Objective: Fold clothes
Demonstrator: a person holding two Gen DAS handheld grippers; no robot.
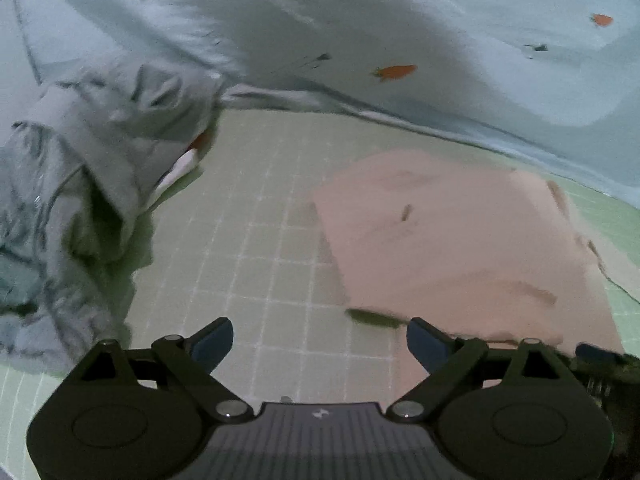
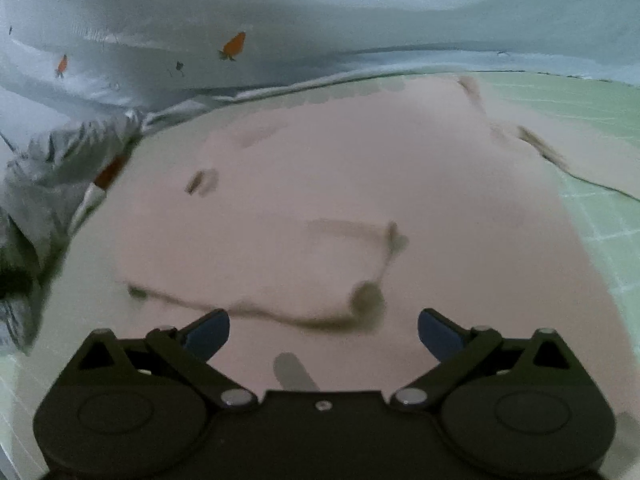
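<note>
A pale pink garment (image 1: 460, 240) lies flat and folded on the green grid mat (image 1: 256, 240), right of centre in the left wrist view. It fills most of the right wrist view as the pink garment (image 2: 320, 200), with a folded edge running just ahead of the fingers. My left gripper (image 1: 320, 340) is open over the mat at the garment's near left corner, nothing between its fingers. My right gripper (image 2: 324, 332) is open just above the pink cloth, holding nothing. A crumpled grey garment (image 1: 88, 184) lies at the left.
A light blue sheet with orange carrot prints (image 1: 400, 40) is bunched along the far side of the mat. The grey garment (image 2: 48, 184) shows at the left edge of the right wrist view. Bare green mat (image 2: 592, 128) shows to the right of the pink cloth.
</note>
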